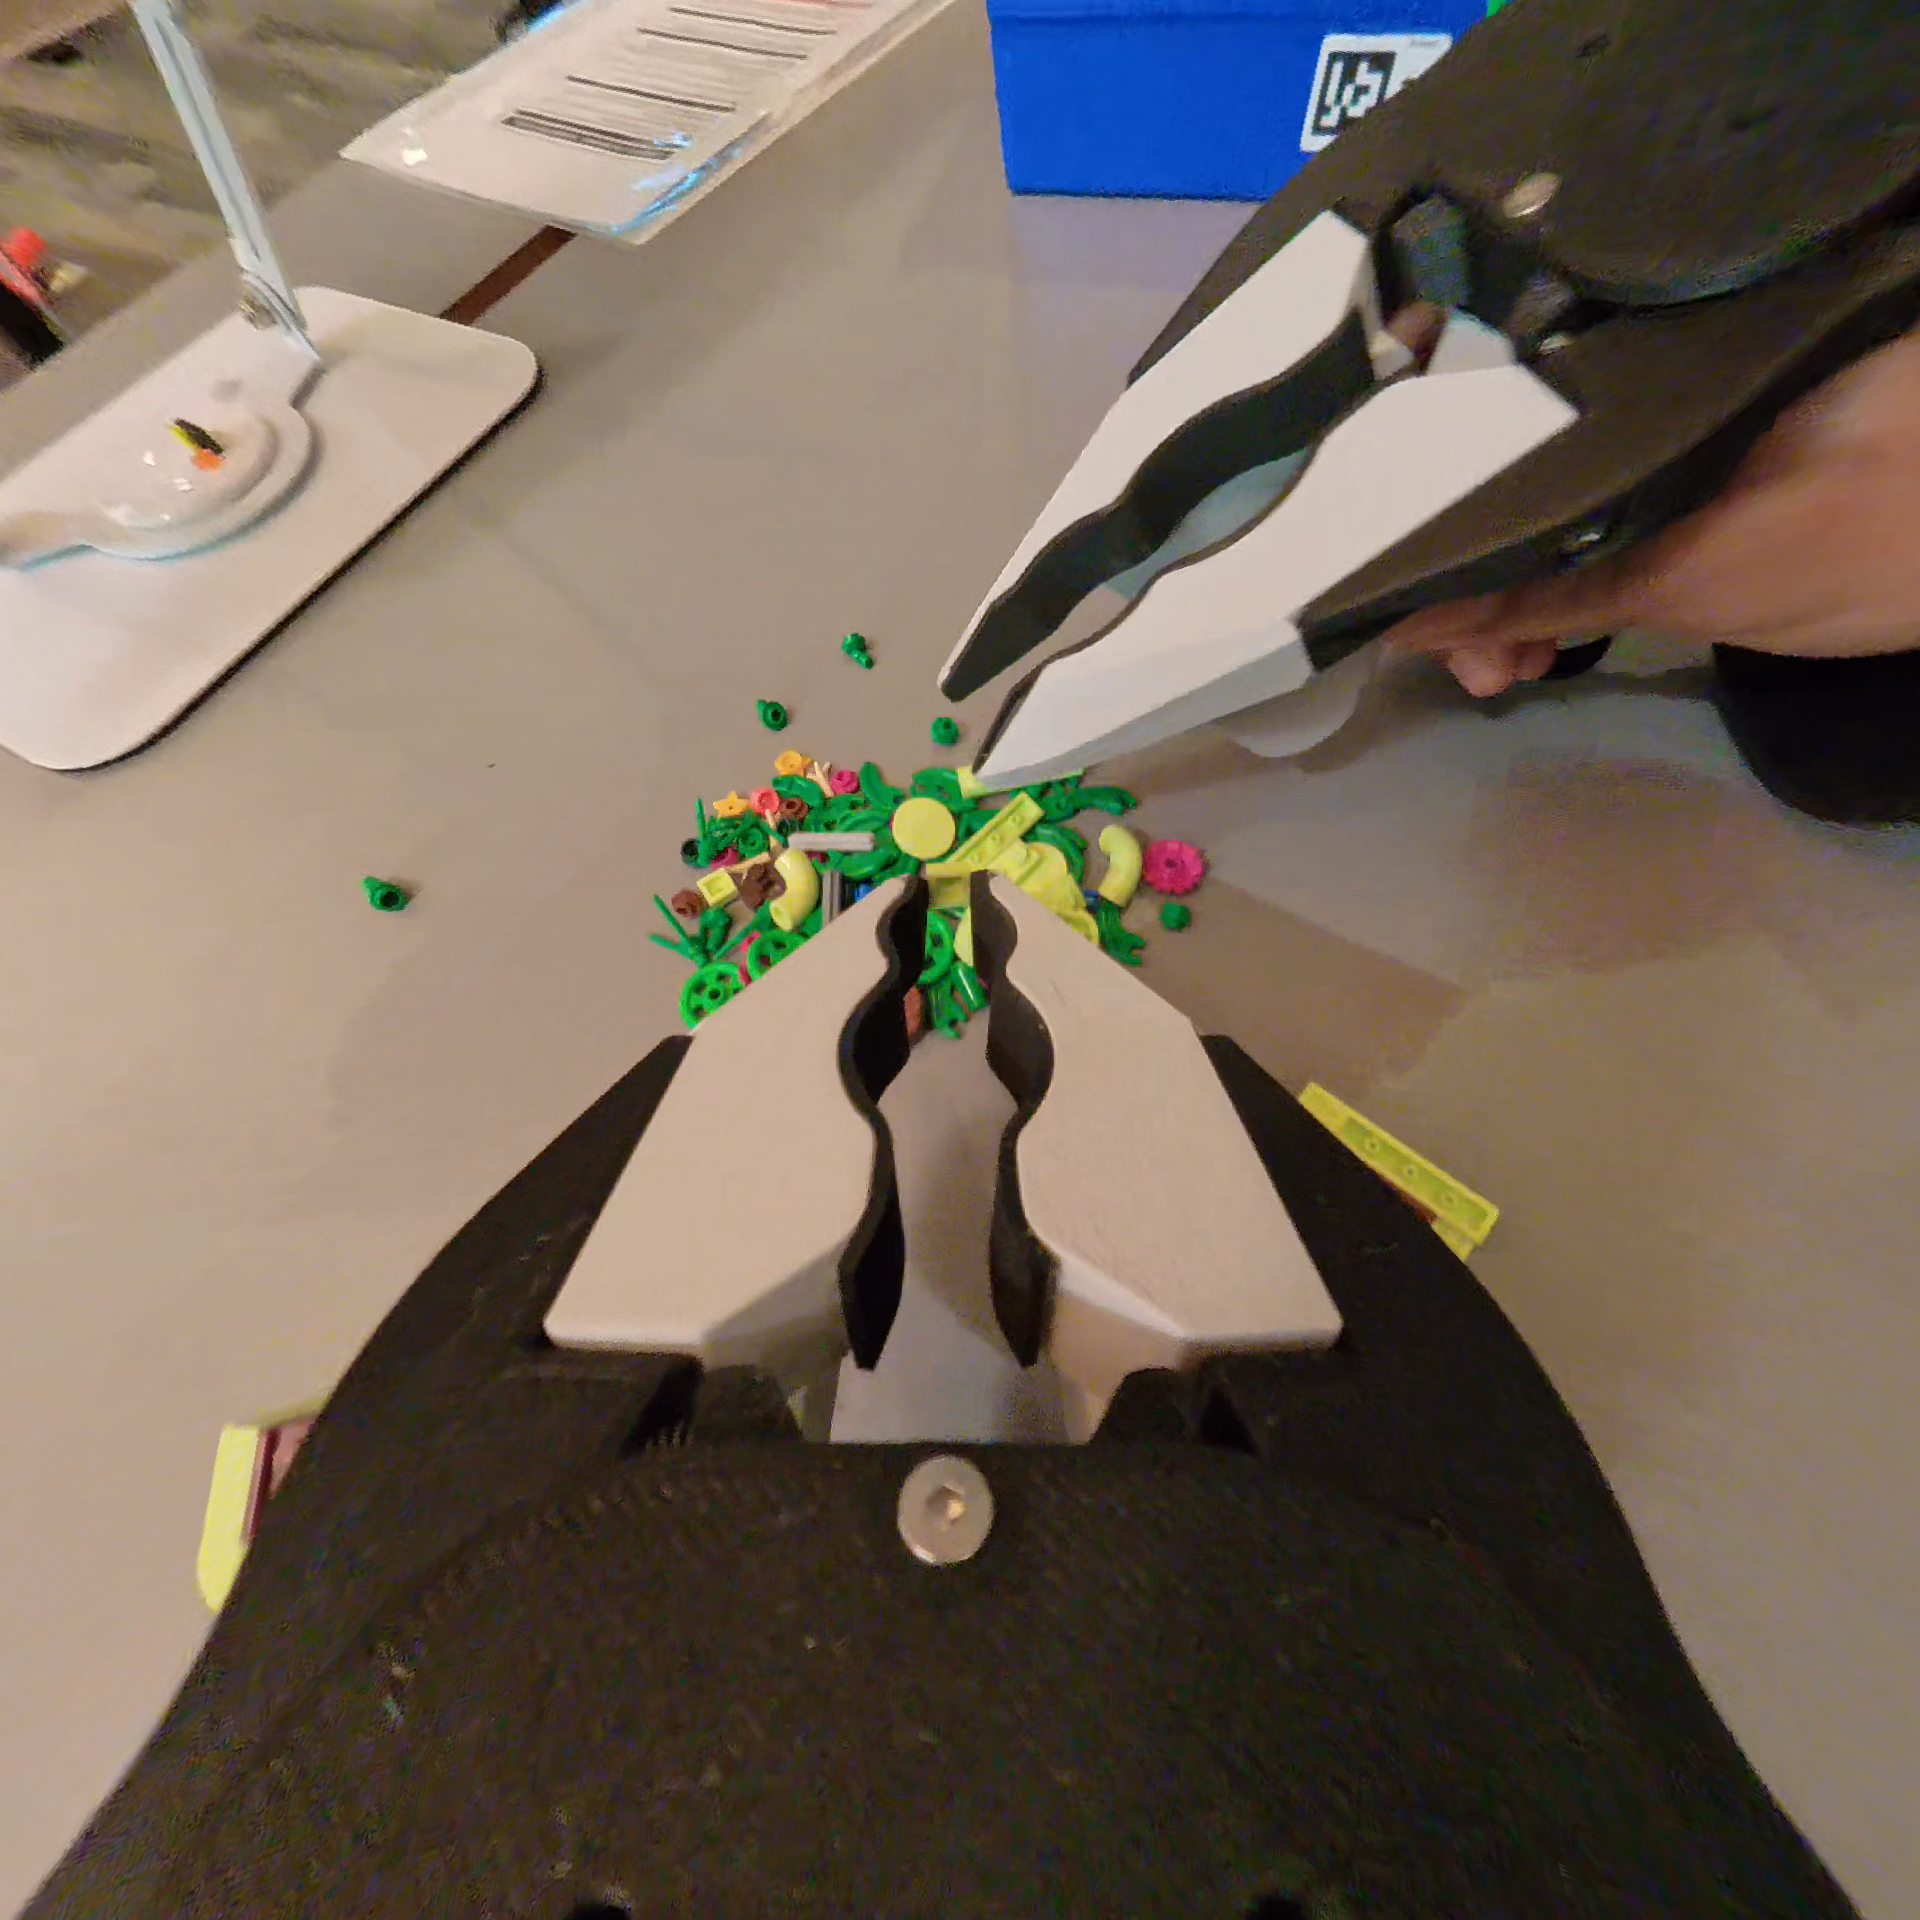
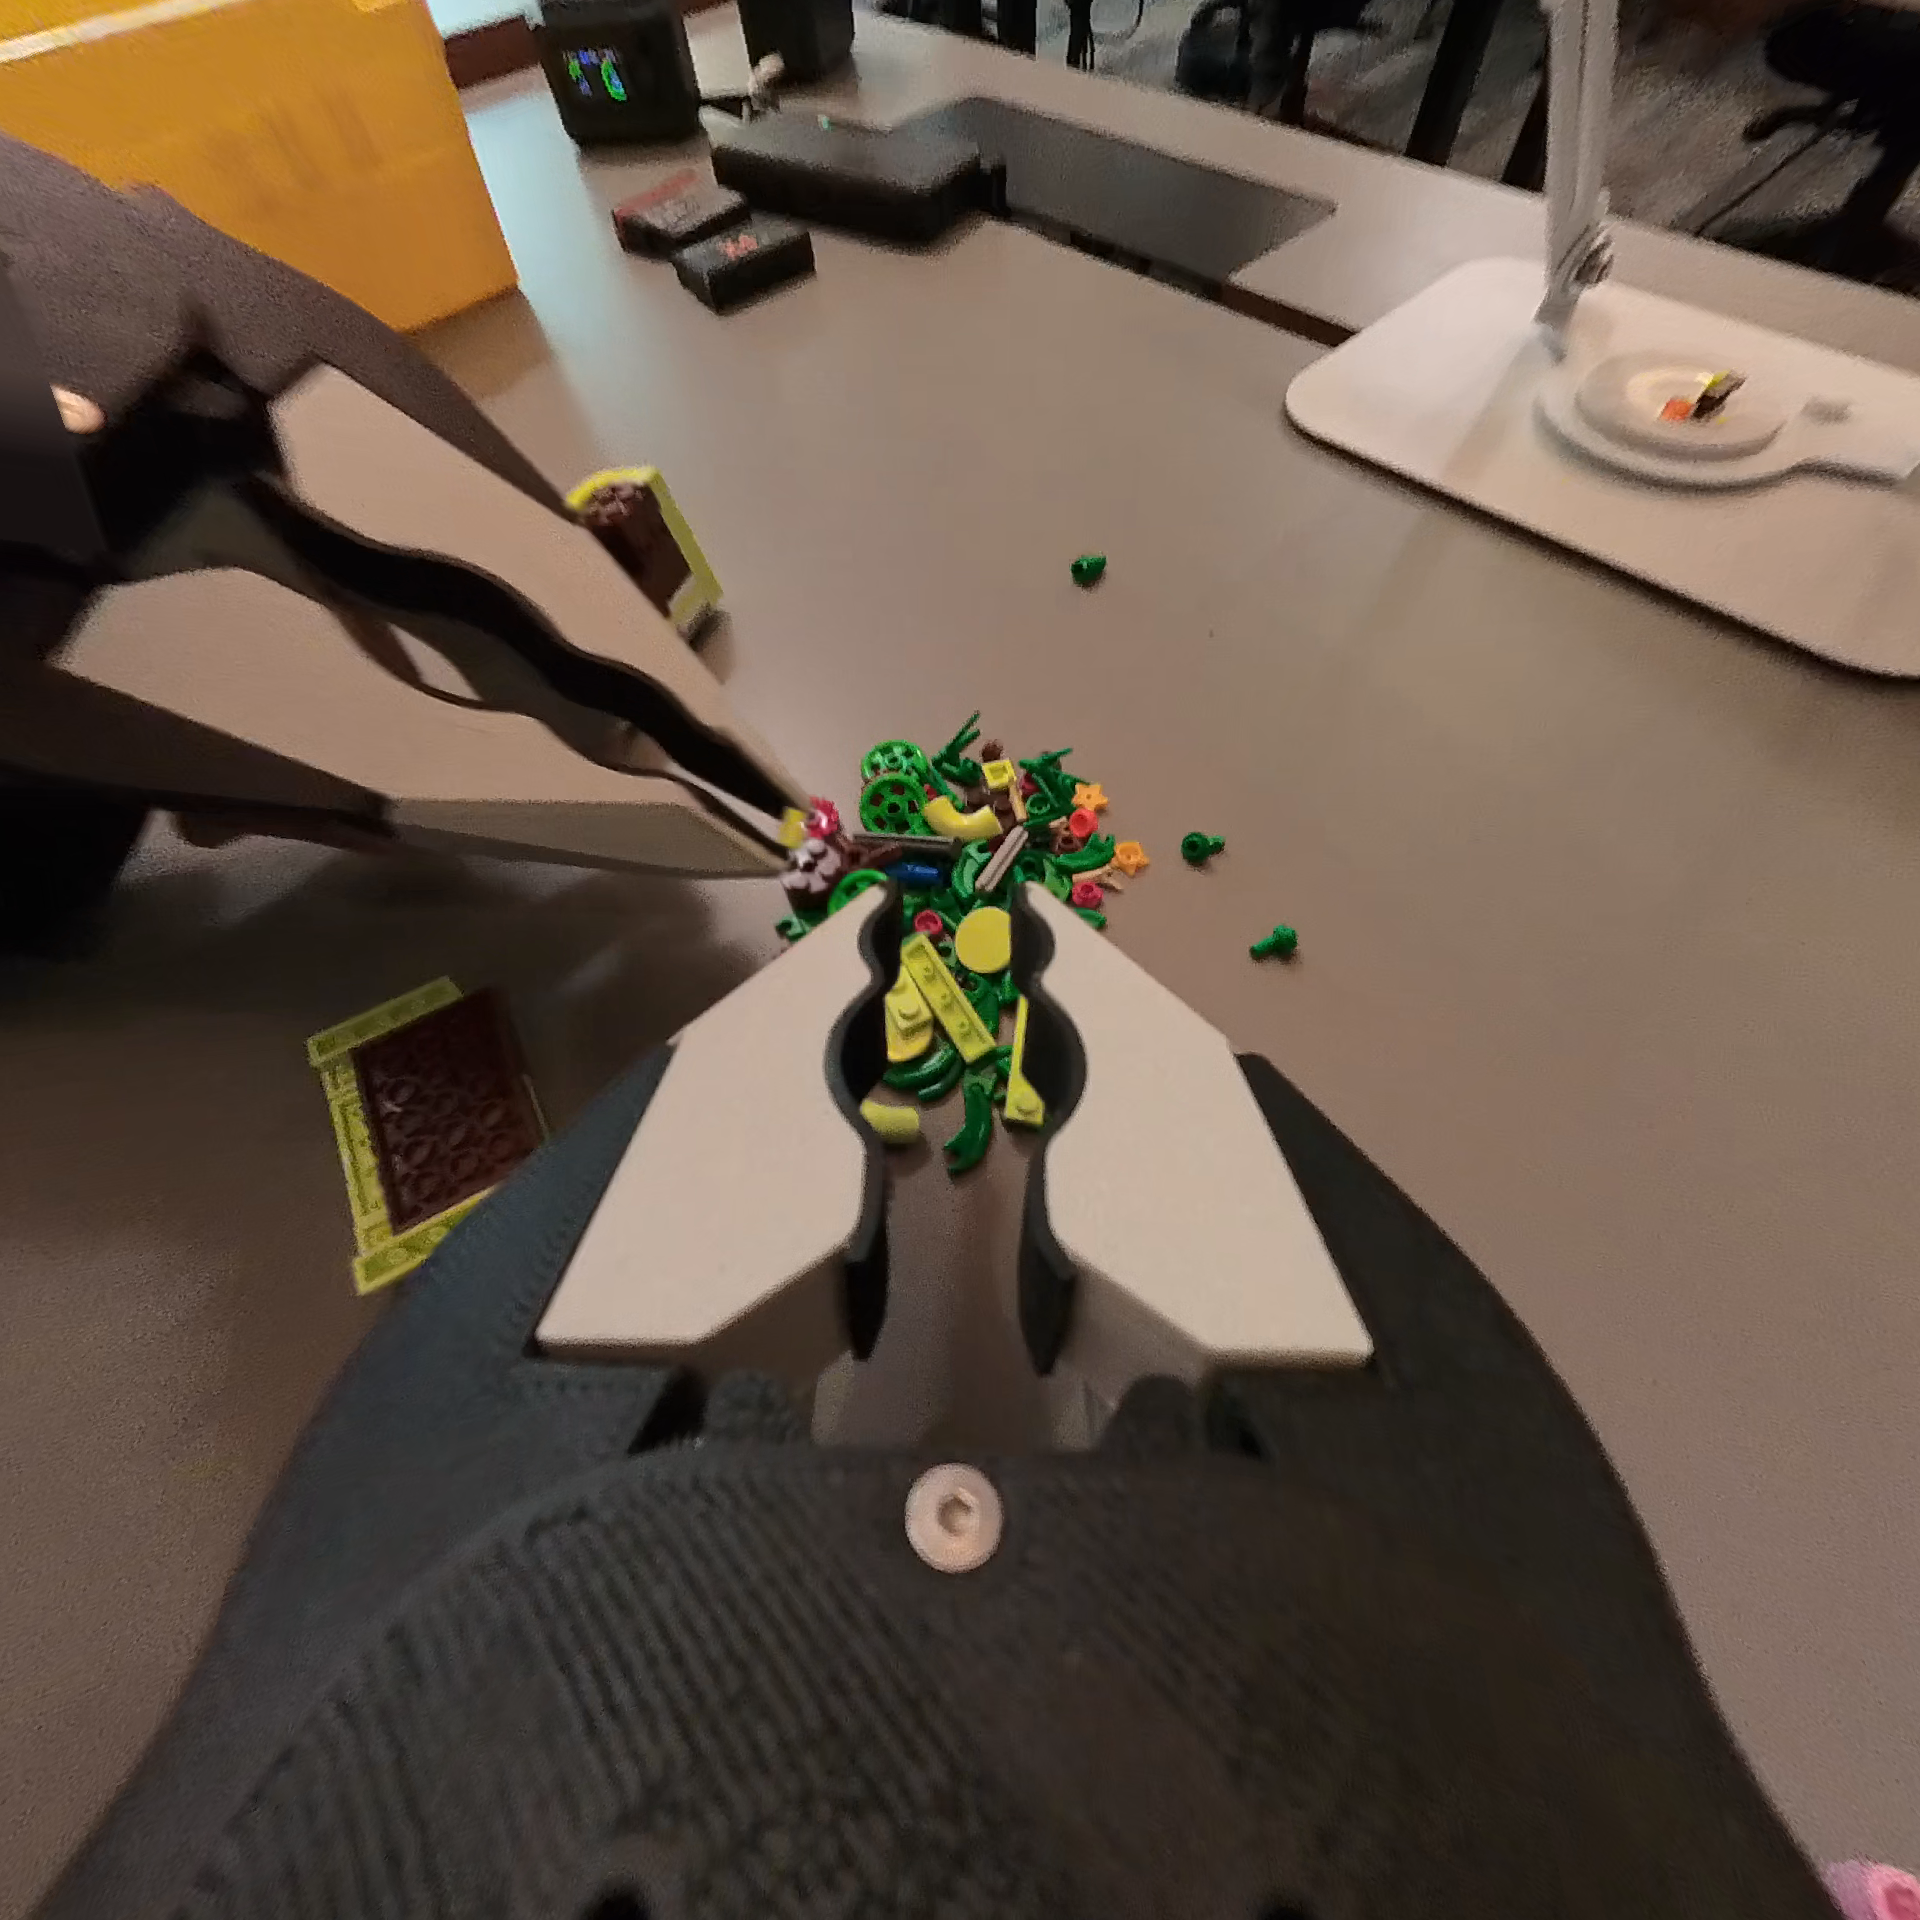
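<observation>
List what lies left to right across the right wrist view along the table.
Left gripper → brown plate with lime border → brick pile → right gripper → loose green stud → white lamp base.

Left gripper (image 1: 948,894) and right gripper (image 2: 954,902), textured black bodies, pale wavy-edged fingers, silver hex screw

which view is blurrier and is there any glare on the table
Right wrist view: softer overall, the left gripper and yellow box smeared. Left wrist view: sharper on the brick pile, right gripper slightly blurred; soft sheen on the table, edges bowed.
</observation>
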Tool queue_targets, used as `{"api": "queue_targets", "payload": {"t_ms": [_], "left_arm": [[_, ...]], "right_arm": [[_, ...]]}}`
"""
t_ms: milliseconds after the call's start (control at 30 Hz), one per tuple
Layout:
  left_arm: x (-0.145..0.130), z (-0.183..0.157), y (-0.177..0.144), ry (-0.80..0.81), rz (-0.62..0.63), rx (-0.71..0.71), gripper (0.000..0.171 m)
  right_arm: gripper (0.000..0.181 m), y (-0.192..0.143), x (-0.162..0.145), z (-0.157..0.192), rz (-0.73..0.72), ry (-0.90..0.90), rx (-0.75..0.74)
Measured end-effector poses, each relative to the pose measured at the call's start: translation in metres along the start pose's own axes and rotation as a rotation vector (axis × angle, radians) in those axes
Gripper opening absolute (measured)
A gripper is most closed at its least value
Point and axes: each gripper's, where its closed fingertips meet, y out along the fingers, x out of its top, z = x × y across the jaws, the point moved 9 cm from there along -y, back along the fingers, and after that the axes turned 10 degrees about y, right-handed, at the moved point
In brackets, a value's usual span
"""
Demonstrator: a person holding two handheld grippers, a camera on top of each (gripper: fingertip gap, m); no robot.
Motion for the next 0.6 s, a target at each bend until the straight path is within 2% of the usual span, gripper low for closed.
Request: {"api": "queue_targets", "payload": {"t_ms": [67, 133, 200, 300, 400, 600], "left_arm": [[0.003, 0.004, 0.010, 0.012, 0.027, -0.002, 0.004], [0.004, 0.004, 0.018, 0.022, 0.061, -0.006, 0.016], [0.004, 0.005, 0.016, 0.010, 0.041, -0.001, 0.018], [0.001, 0.009, 0.001, -0.060, -0.044, -0.023, 0.016], [-0.001, 0.019, -0.019, -0.100, -0.111, -0.016, 0.016], [-0.014, 0.023, -0.053, -0.071, -0.203, -0.017, 0.012]], "right_arm": [[0.018, -0.006, 0.005, 0.002, -0.036, -0.001, 0.015], [0.018, -0.010, 0.007, 0.004, -0.058, -0.001, 0.027], [0.018, -0.013, 0.008, 0.003, -0.069, -0.002, 0.028], [0.016, -0.015, 0.008, 0.004, -0.055, 0.001, 0.072], [0.014, -0.015, 0.005, 0.018, 0.002, -0.041, 0.231], [0.034, -0.003, -0.013, 0.057, 0.124, -0.193, 0.432]]}}
